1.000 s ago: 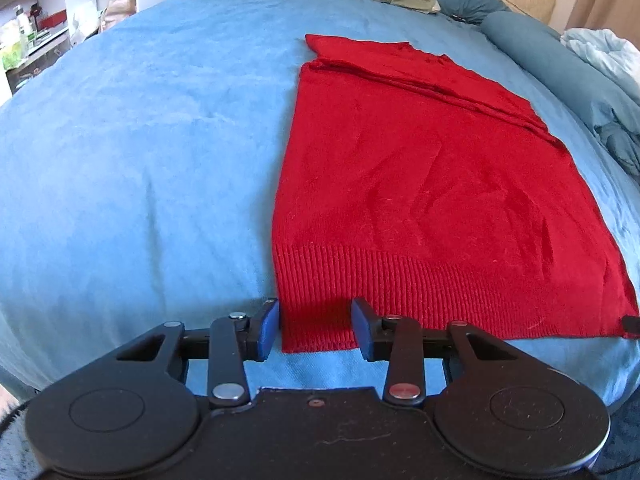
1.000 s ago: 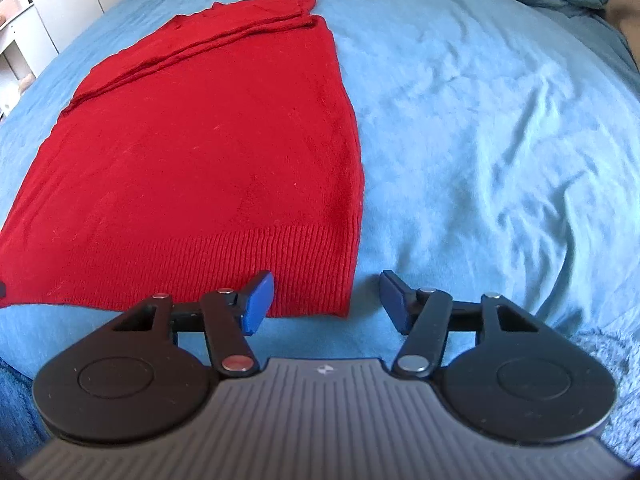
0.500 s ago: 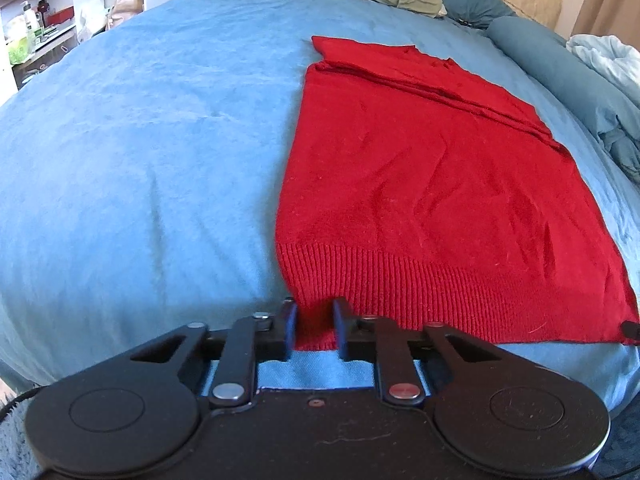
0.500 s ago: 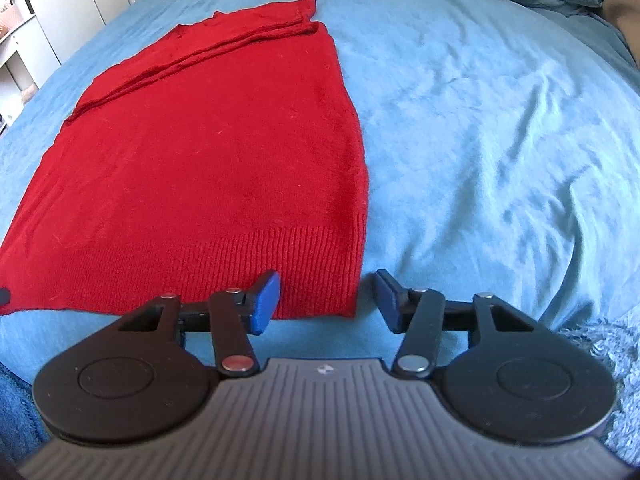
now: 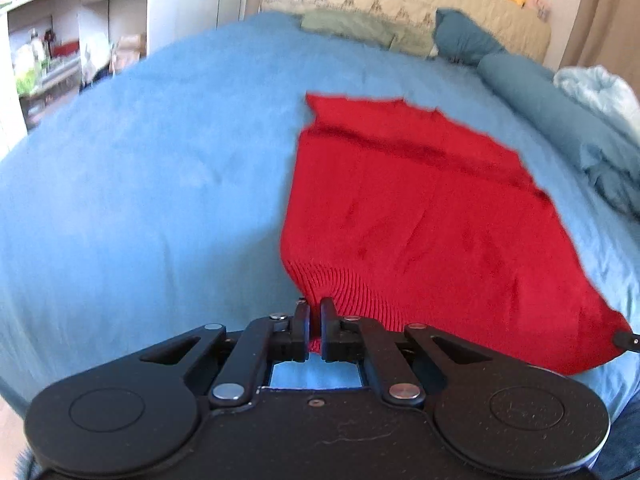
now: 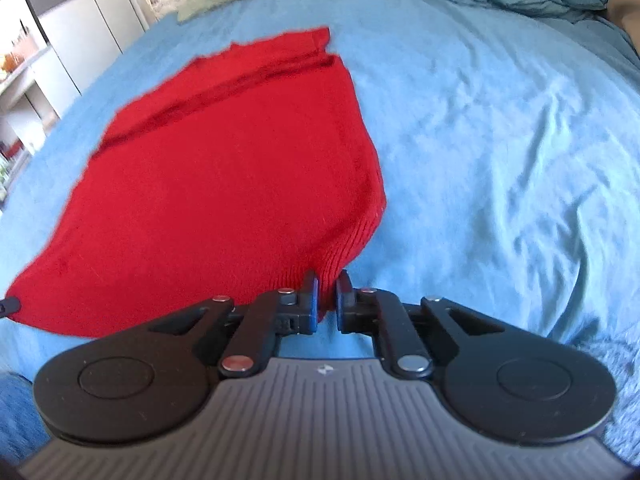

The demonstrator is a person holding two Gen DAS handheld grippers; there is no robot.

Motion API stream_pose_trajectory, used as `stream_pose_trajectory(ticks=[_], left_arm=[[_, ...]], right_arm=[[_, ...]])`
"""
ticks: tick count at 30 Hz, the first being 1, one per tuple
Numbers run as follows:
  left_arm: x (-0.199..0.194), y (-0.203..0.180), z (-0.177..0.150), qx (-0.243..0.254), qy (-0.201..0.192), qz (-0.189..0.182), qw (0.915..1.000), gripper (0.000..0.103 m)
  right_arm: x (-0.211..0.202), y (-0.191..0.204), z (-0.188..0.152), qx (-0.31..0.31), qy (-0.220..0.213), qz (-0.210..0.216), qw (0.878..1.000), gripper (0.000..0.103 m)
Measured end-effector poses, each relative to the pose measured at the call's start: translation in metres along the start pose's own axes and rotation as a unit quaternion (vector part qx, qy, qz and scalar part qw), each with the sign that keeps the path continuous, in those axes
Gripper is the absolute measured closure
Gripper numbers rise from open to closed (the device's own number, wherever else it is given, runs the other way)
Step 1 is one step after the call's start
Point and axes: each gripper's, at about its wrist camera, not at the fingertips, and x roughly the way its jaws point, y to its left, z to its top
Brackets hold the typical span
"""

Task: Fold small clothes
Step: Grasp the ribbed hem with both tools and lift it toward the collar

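A red knit sweater [image 5: 420, 216] lies on the blue bed, its ribbed hem nearest me; it also shows in the right wrist view [image 6: 224, 172]. My left gripper [image 5: 315, 320] is shut on the hem's left corner, which is lifted off the bed. My right gripper [image 6: 327, 296] is shut on the hem's right corner, also lifted. The tip of the right gripper shows at the sweater's far corner in the left view [image 5: 624, 338], and the left gripper's tip shows in the right view [image 6: 8, 305]. The sleeves are folded across the top of the sweater.
The blue bedspread [image 5: 140, 200] stretches left of the sweater and, wrinkled, right of it [image 6: 500, 160]. Pillows [image 5: 464, 38] and a rolled blue duvet [image 5: 560, 120] lie at the head and right side. Shelves [image 5: 60, 56] stand left of the bed.
Both grippers have closed on the hem corners, the left first and then the right, and have lifted them, so the hem now bunches up off the bed. Both views are blurred by motion.
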Motion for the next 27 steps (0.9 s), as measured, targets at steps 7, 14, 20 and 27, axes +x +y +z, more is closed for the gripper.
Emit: stream_pose_trajectory(ticks=[7,14,20,27], left_arm=[[-0.014,-0.014,0.074,0.013,-0.079,-0.034,0.9962,0.099],[0.049,-0.034,0.202,-0.012,-0.137,-0.037,0.9898,0.099],[0.152,-0.053,0.280,0.008,-0.134,0.012,0.9908,0.099],[0.285,-0.049,0.298,-0.022,-0.083,0.044,0.9953,0.099]], right_arm=[[-0.014,0.000,0.081,0.048,-0.049,0.073,0.995,0.080],[0.023,0.013,0.216,0.055,-0.106,0.110,0.987,0.080],[0.116,0.028,0.320,0.048,-0.110,0.098,0.988,0.080],[0.260,0.032,0.362,0.027,-0.074,0.073,0.994,0.080]])
